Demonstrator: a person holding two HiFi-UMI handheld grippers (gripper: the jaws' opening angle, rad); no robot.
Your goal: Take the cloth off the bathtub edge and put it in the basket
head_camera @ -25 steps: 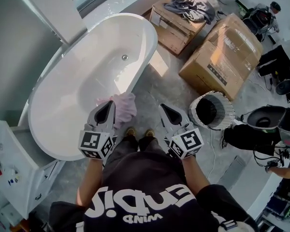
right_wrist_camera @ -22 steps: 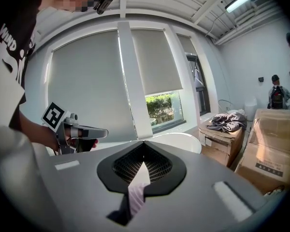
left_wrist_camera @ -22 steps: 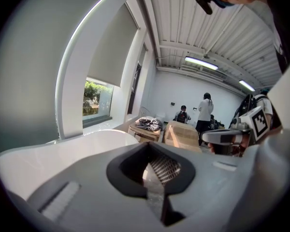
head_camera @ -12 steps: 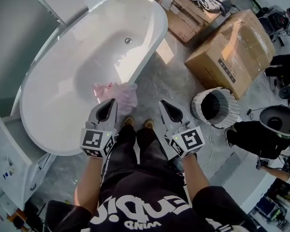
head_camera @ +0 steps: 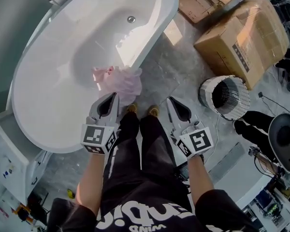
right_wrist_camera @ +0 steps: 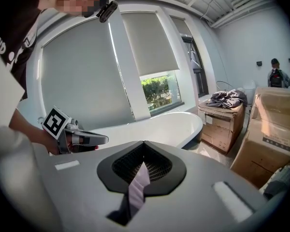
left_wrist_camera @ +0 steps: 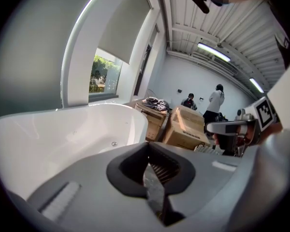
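Left gripper [head_camera: 114, 96] and right gripper [head_camera: 170, 100], jaws together and empty, have lowered beside the bathtub [head_camera: 48, 81]. The cloth [head_camera: 119, 80] remains draped on the bathtub edge.

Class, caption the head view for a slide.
Left hand-held gripper and right hand-held gripper, both shut, near pink cloth on bathtub edge.

A bare industrial hall fitted out as a makeshift bathroom: a white oval freestanding bathtub [head_camera: 63, 81] stands on a grey mottled stone-look floor [head_camera: 169, 81] beside large brown cardboard shipping boxes [head_camera: 241, 37]. Overhead runs a ribbed white metal ceiling [left_wrist_camera: 232, 33] with long tube lights [left_wrist_camera: 213, 52]. Tall windows carry pale grey roller blinds [right_wrist_camera: 152, 42], and two people [left_wrist_camera: 216, 100] stand by the far wall.
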